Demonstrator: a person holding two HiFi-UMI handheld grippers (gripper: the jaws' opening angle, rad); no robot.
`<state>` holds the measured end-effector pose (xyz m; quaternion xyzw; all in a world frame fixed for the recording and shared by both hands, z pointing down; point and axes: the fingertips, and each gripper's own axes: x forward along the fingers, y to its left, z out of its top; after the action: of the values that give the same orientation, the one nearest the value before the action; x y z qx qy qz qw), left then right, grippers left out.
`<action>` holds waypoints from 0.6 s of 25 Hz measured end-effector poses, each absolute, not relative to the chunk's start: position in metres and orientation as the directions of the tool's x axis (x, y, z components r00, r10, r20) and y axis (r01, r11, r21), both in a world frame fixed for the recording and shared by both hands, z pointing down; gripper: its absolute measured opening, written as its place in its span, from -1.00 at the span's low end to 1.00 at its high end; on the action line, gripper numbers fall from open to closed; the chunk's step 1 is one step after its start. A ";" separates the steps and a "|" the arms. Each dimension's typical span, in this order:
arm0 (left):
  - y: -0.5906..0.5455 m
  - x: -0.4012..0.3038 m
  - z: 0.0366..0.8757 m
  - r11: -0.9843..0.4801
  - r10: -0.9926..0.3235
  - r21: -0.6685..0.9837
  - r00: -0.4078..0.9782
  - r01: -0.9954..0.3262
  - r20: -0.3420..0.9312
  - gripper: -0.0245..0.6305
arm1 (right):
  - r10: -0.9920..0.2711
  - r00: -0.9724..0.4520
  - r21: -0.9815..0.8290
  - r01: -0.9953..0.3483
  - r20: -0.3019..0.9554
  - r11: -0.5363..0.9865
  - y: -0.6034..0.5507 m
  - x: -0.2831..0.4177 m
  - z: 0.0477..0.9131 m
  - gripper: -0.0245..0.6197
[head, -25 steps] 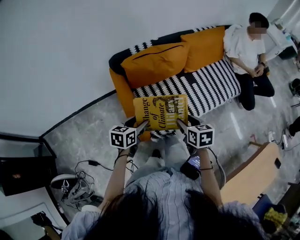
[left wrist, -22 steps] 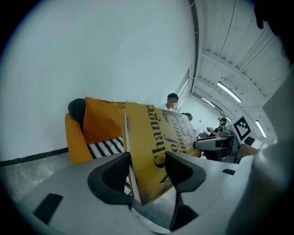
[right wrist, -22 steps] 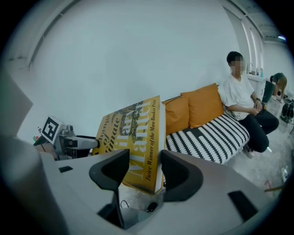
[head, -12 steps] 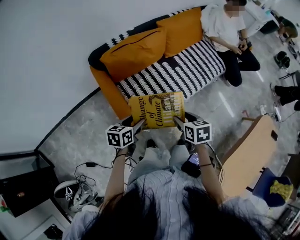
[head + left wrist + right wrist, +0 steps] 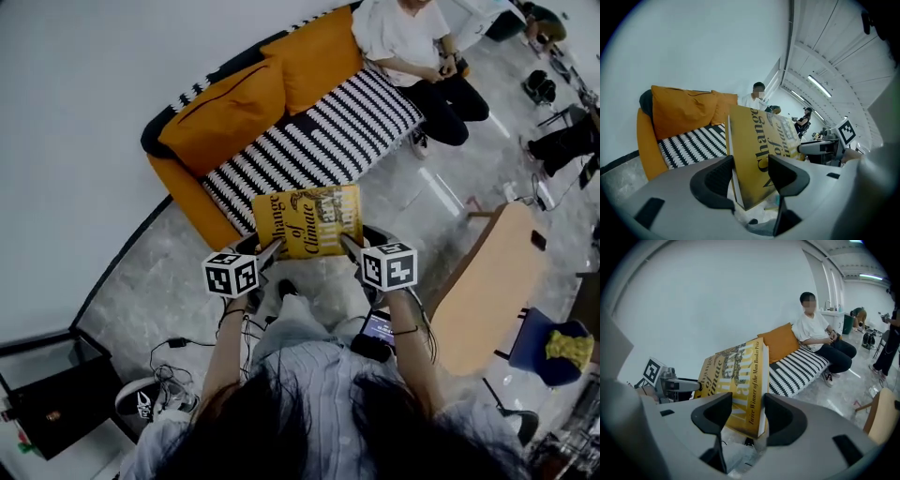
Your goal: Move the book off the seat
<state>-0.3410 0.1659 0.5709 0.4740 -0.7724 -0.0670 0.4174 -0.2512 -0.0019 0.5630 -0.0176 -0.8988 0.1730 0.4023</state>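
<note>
A yellow book (image 5: 307,220) hangs in the air in front of the sofa, cover up, just off the front edge of the striped seat (image 5: 309,141). My left gripper (image 5: 274,249) holds its left edge and my right gripper (image 5: 348,246) holds its right edge. In the left gripper view the book (image 5: 759,150) stands between the jaws of the left gripper (image 5: 750,174), which are closing on it. In the right gripper view the book (image 5: 736,380) sits clamped in the right gripper (image 5: 747,416).
Two orange cushions (image 5: 225,112) lean on the sofa back. A person in a white shirt (image 5: 408,37) sits at the sofa's far end. A wooden table (image 5: 487,281) stands to my right. Cables (image 5: 178,361) and a black box (image 5: 47,403) lie at left.
The book, still held by both grippers, has drawn back from the seat's front edge toward me. The sofa has slid up and left in the head view.
</note>
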 end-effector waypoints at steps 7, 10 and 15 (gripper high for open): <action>0.088 -0.271 0.573 0.453 -0.803 0.507 -0.090 -0.733 0.589 -0.18 | 0.078 -0.690 -0.317 -0.228 0.720 0.921 -0.065 -0.159 0.562 -0.21; 0.046 -0.234 0.578 0.402 -0.806 0.512 -0.028 -0.759 0.592 -0.18 | 0.031 -0.685 -0.319 -0.298 0.728 0.900 -0.099 -0.111 0.566 -0.22; -0.014 -0.169 0.582 0.317 -0.799 0.505 0.061 -0.803 0.599 -0.18 | -0.042 -0.684 -0.337 -0.411 0.728 0.847 -0.142 -0.029 0.574 -0.22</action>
<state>-0.1692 -0.0139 0.5820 0.5844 -0.6851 0.0025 0.4348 -0.0288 -0.1424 0.5737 0.1280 -0.8843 0.2450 0.3763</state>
